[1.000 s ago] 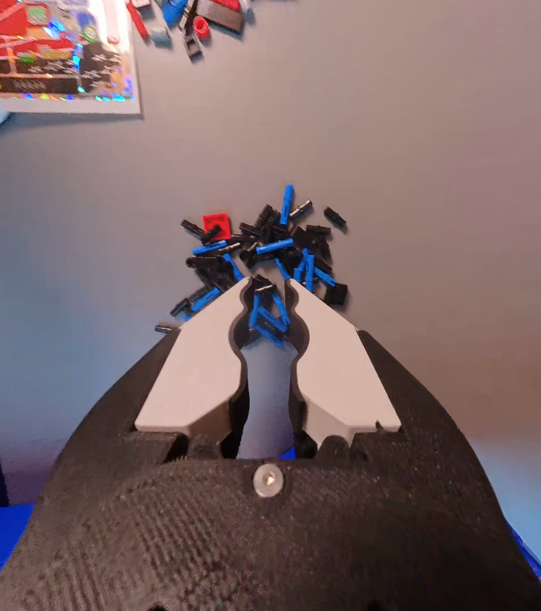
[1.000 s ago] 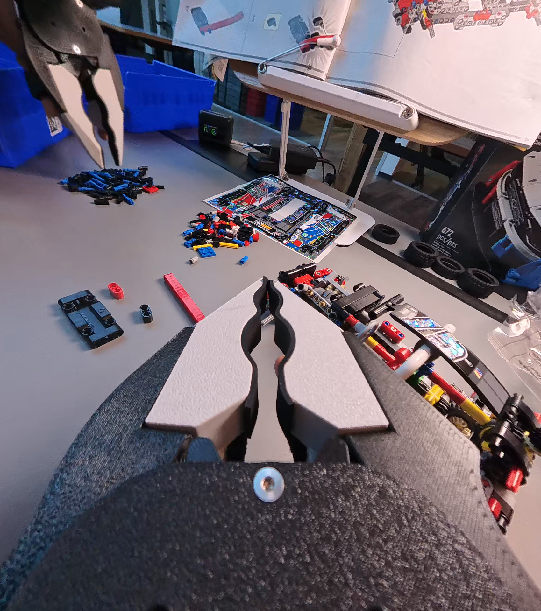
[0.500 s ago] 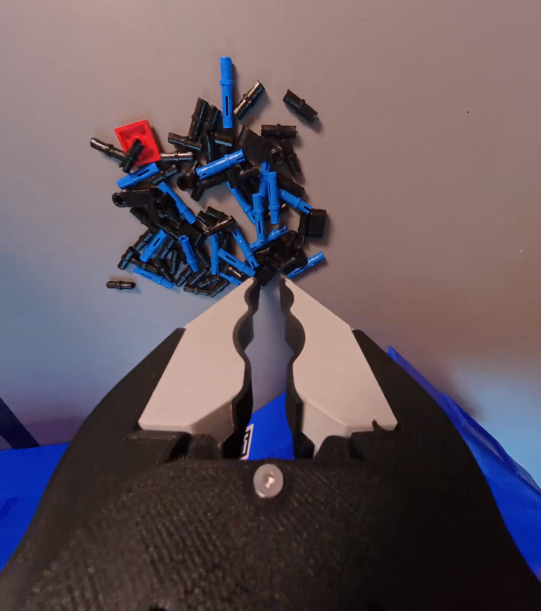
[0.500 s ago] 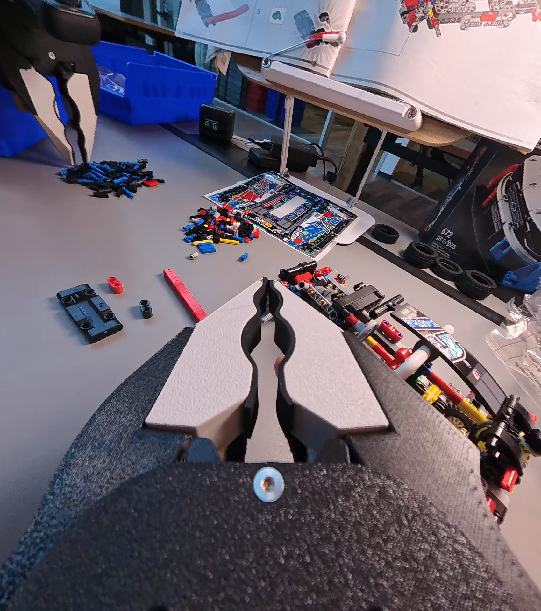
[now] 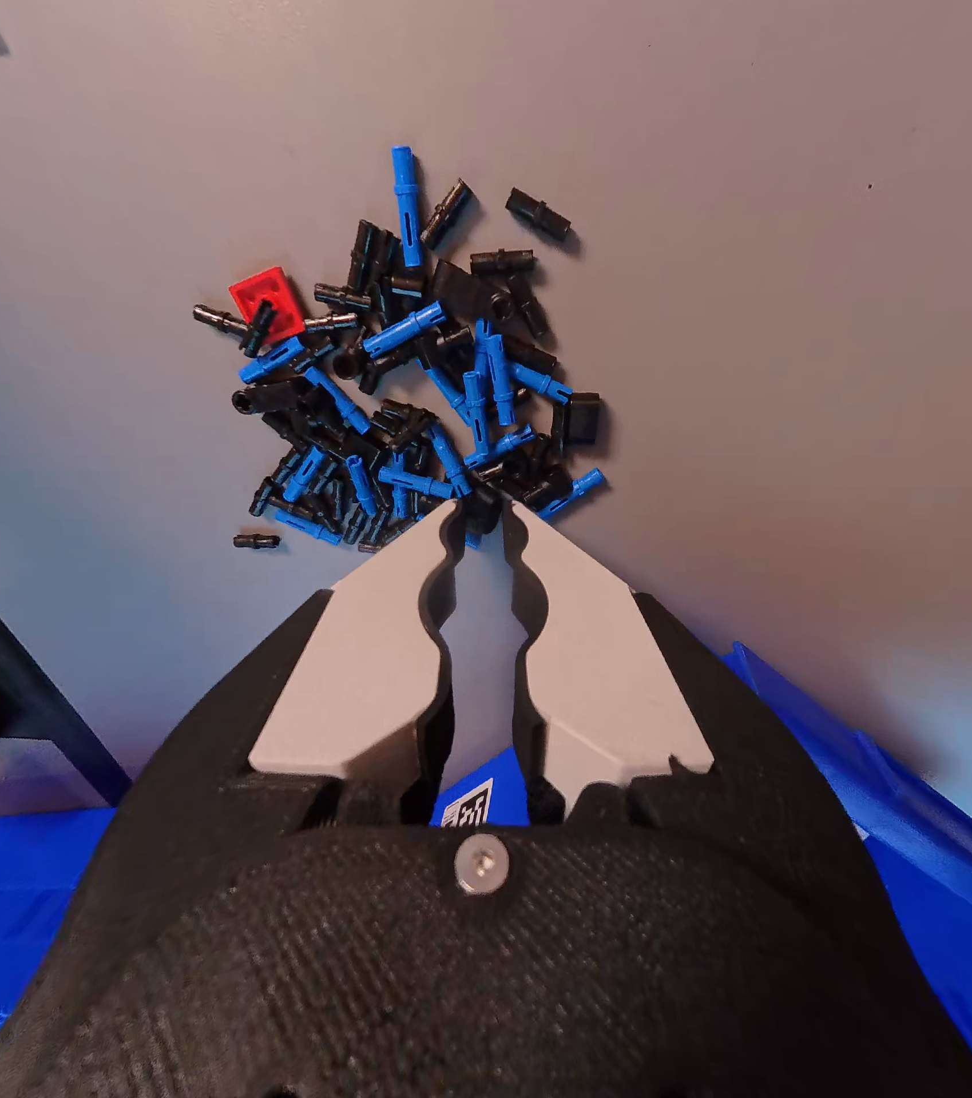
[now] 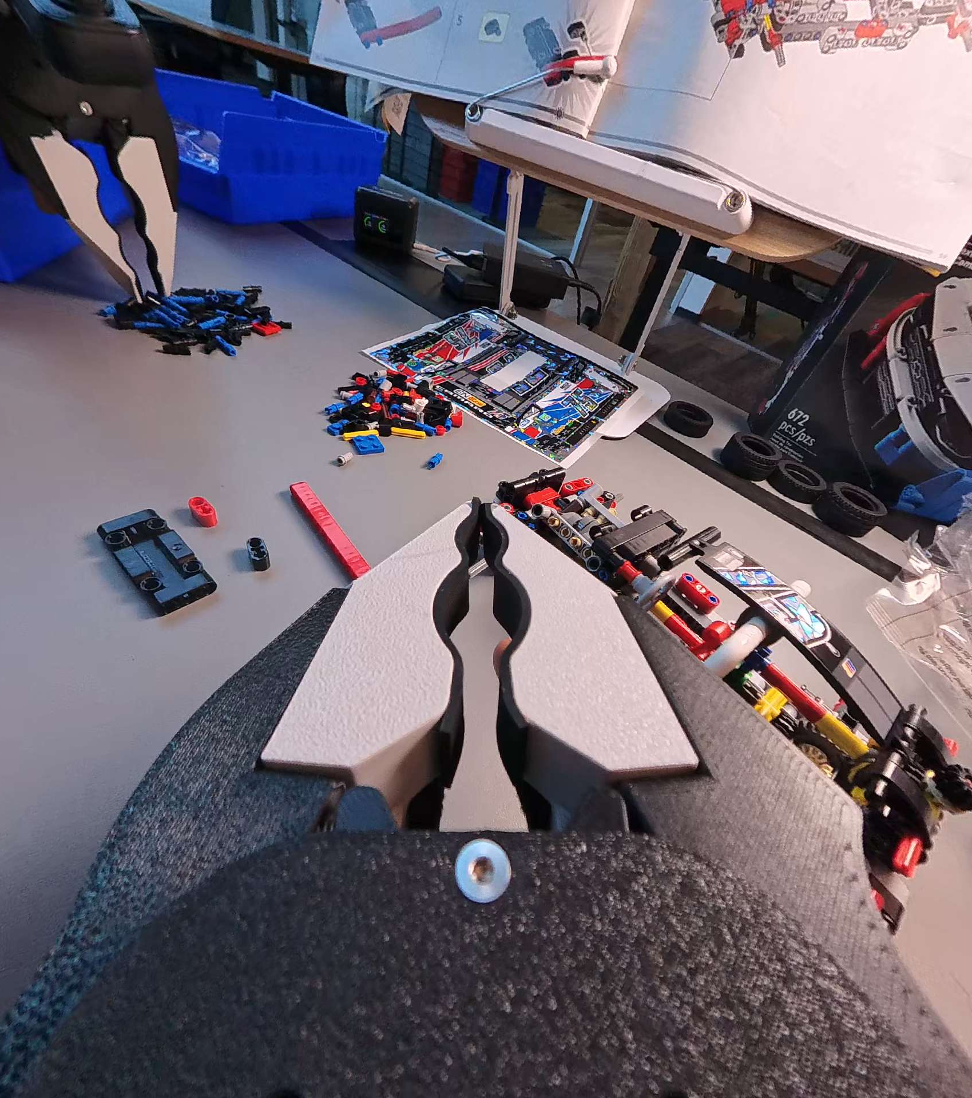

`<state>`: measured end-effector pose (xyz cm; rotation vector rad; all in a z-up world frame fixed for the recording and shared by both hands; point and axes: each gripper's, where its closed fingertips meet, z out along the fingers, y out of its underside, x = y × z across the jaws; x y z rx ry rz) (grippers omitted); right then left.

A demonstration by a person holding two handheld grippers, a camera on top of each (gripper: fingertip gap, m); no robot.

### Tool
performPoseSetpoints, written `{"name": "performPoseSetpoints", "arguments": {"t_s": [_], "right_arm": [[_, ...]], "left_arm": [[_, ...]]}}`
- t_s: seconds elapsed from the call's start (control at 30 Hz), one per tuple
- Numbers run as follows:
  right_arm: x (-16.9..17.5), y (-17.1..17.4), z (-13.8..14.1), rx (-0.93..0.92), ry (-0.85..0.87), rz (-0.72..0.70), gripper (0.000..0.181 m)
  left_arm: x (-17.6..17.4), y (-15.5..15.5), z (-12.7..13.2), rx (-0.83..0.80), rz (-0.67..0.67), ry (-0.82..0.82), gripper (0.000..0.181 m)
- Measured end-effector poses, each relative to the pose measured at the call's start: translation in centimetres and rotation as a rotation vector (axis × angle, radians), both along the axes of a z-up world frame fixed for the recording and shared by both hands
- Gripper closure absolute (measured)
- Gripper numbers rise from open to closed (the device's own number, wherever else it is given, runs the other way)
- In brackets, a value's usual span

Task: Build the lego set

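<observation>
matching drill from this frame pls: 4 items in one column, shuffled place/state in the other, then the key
Items
1. left tool
2. right tool
3. red plate
4. flat black part

Places or states
A. lying alone on the table, beside a small red piece
B. tips nearly shut, beside the half-built car
C. at the edge of the pin pile, a black pin across it
D. tips slightly apart at the near edge of the pin pile

Pairs: 1-D, 2-B, 3-C, 4-A

Counted items on the grey work table (image 6: 25, 416)

Two grippers; two loose-piece piles; four tyres (image 6: 795, 475); one red beam (image 6: 329, 529); one sticker sheet (image 6: 507, 383).
</observation>
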<state>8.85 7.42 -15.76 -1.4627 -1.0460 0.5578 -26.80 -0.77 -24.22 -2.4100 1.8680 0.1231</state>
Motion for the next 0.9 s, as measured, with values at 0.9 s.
{"name": "performPoseSetpoints", "arguments": {"t_s": [0.9], "right_arm": [[-11.4,-13.5,3.4,0.251,-0.241,0.629,0.160]], "left_arm": [[26.0,-5.4,11.5,-0.316,0.166,-1.302,0.181]]}}
